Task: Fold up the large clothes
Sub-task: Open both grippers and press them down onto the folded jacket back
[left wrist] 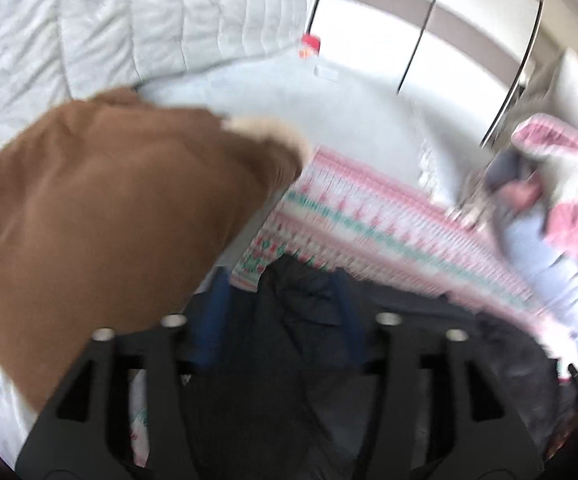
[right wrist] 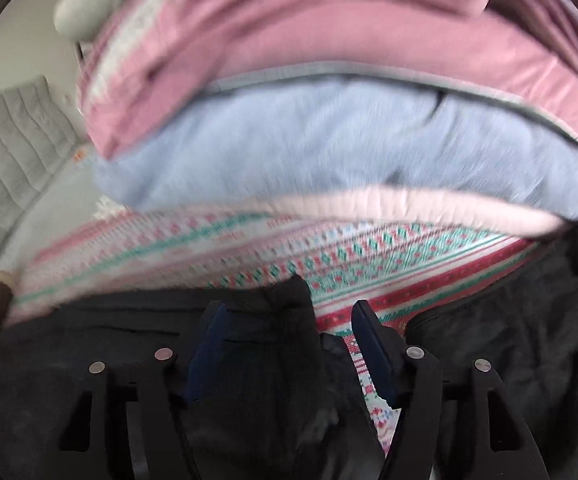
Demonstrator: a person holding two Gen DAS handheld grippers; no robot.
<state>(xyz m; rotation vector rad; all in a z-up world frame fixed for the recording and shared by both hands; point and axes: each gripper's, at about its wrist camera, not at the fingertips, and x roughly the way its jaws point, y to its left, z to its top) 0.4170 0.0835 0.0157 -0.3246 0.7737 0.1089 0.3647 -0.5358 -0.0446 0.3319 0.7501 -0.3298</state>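
- Two grippers, each with jaws spread, pads clear of cloth: left gripper [left wrist: 281, 312], right gripper [right wrist: 289, 340].
- One black garment [right wrist: 257, 380] lies beneath both, on one patterned blanket [right wrist: 329, 264].
- One brown garment [left wrist: 101, 208] lies left.
- One stack: pink [right wrist: 329, 40] over pale-blue [right wrist: 329, 140] fabric.

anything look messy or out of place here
Nothing looks damaged or spilled. The black garment lies rumpled under the open right gripper, one flap overlapping the patterned knit. Behind it, the pink and pale blue clothes sit in a loose, uneven heap, not yet folded.
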